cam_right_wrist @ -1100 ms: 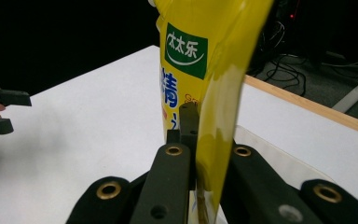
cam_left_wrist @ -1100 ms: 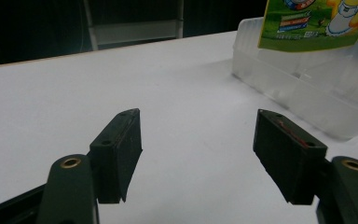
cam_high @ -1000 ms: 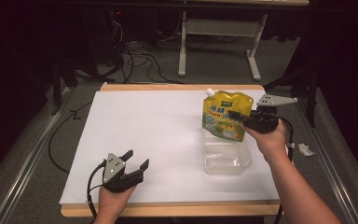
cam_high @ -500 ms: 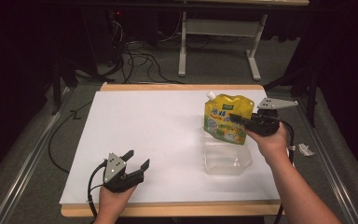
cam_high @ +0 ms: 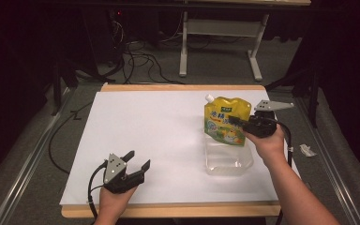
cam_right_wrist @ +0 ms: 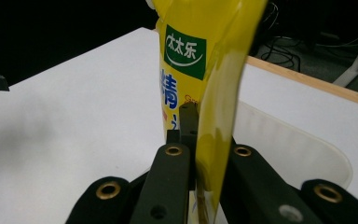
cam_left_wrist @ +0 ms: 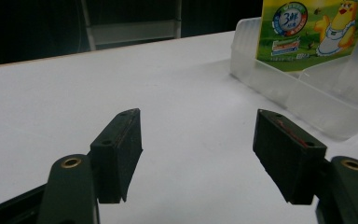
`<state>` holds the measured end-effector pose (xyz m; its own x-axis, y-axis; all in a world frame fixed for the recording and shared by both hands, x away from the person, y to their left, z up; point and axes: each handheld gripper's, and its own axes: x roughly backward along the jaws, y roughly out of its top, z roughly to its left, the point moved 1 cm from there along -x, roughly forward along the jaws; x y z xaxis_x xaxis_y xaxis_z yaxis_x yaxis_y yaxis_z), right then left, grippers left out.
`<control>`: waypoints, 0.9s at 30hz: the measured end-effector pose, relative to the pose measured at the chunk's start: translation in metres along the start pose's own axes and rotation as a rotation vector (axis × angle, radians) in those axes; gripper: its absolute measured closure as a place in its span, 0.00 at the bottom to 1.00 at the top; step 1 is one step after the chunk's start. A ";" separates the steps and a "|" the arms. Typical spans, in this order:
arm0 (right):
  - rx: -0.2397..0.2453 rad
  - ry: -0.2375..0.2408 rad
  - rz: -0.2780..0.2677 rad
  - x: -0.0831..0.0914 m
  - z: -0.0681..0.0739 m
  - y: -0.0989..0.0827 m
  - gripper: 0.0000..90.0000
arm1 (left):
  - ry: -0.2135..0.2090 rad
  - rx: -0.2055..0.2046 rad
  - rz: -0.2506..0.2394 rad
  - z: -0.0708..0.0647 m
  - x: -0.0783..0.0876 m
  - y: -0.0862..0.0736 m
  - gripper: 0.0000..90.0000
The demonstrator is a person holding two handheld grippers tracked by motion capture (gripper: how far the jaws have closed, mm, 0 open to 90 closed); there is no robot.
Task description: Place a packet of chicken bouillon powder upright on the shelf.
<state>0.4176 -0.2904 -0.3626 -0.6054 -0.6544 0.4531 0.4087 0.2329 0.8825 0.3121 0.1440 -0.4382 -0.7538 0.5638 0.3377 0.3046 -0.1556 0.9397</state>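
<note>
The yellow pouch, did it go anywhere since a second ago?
The yellow pouch, pinched in the right tool, has come down a little toward the clear plastic box; in the left tool's view its bottom now looks to be just inside the box. Nothing was let go. The left tool stayed open in the same spot on the white table.

Each hand carries a black tool: the left tool point(cam_high: 138, 161) and right tool point(cam_high: 233, 120) have brass-ringed pivot holes, flat dark pads, a grey three-cornered top plate and a trailing black cable. Forearms are bare.
</note>
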 end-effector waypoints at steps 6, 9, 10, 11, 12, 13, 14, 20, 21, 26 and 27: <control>-0.015 -0.003 0.001 -0.004 -0.002 -0.007 1.00 | 0.005 -0.005 0.001 0.001 0.000 0.000 0.37; -0.020 -0.005 0.007 -0.005 -0.002 -0.008 1.00 | -0.004 -0.001 0.003 0.000 -0.001 0.000 0.37; -0.016 -0.006 0.009 -0.006 -0.002 -0.008 1.00 | -0.005 -0.001 0.004 0.000 -0.001 0.000 0.37; -0.020 -0.009 0.015 -0.007 -0.002 -0.009 1.00 | -0.005 -0.001 0.004 0.000 -0.001 0.000 0.37; -0.020 -0.009 0.015 -0.007 -0.002 -0.009 1.00 | -0.005 -0.001 0.004 0.000 -0.001 0.000 0.37; -0.019 -0.010 0.015 -0.007 -0.002 -0.009 1.00 | -0.006 -0.002 0.004 0.000 -0.001 0.000 0.37; -0.019 -0.010 0.011 -0.007 -0.002 -0.009 1.00 | -0.005 -0.003 0.003 0.000 -0.001 0.000 0.37; -0.035 -0.022 -0.001 -0.007 -0.003 -0.013 0.98 | -0.007 -0.003 0.005 0.000 -0.001 0.000 0.37; -0.039 -0.028 0.000 -0.006 -0.004 -0.016 0.97 | -0.008 -0.003 0.005 0.000 -0.001 0.000 0.37; -0.052 -0.034 0.008 -0.004 -0.008 -0.021 0.95 | -0.010 -0.005 0.008 -0.001 -0.002 0.000 0.37; -0.052 -0.035 0.011 -0.003 -0.008 -0.022 0.94 | -0.011 -0.007 0.009 -0.001 -0.002 0.000 0.37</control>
<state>0.4159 -0.2990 -0.3843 -0.6240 -0.6263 0.4674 0.4497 0.2014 0.8702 0.3130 0.1422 -0.4386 -0.7447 0.5710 0.3456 0.3071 -0.1666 0.9370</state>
